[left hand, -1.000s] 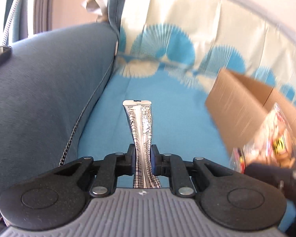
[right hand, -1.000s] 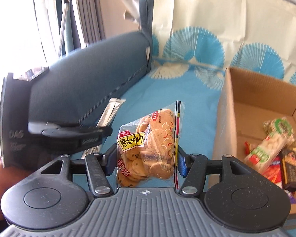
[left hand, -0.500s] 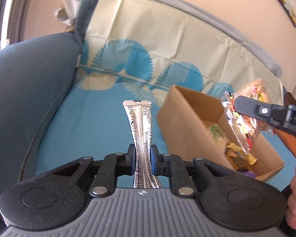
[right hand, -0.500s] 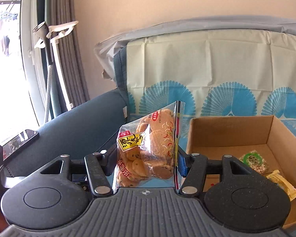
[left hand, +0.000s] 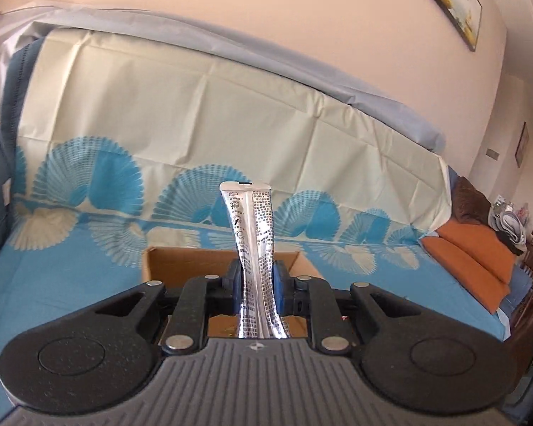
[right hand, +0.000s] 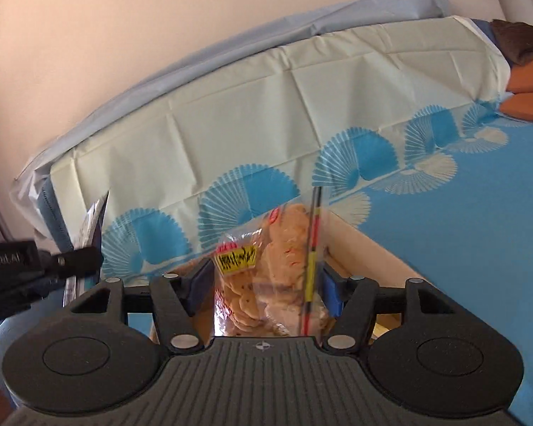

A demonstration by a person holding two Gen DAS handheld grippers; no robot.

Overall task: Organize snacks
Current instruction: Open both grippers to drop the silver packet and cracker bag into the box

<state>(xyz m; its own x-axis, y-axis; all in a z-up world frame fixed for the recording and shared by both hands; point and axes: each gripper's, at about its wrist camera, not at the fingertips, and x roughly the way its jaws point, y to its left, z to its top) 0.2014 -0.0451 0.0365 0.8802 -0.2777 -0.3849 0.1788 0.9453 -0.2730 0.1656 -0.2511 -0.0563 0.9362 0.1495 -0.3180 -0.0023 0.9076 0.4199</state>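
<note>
Left gripper [left hand: 255, 285] clamps silver sachet [left hand: 253, 245], print unreadable, above box [left hand: 167, 266]; right gripper [right hand: 263, 289] pinches clear biscuit bag [right hand: 270, 266], yellow label blurred, over box, sofa cover [left hand: 160, 124] beyond

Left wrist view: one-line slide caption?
Left gripper clamps an upright silver snack sachet above an open cardboard box on a blue fan-patterned sofa cover.

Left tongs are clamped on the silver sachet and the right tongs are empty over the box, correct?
Not quite. The left tongs are clamped on the silver sachet, but the right tongs are not empty: the right wrist view shows them shut on a clear bag of cookies, above the box.
</note>
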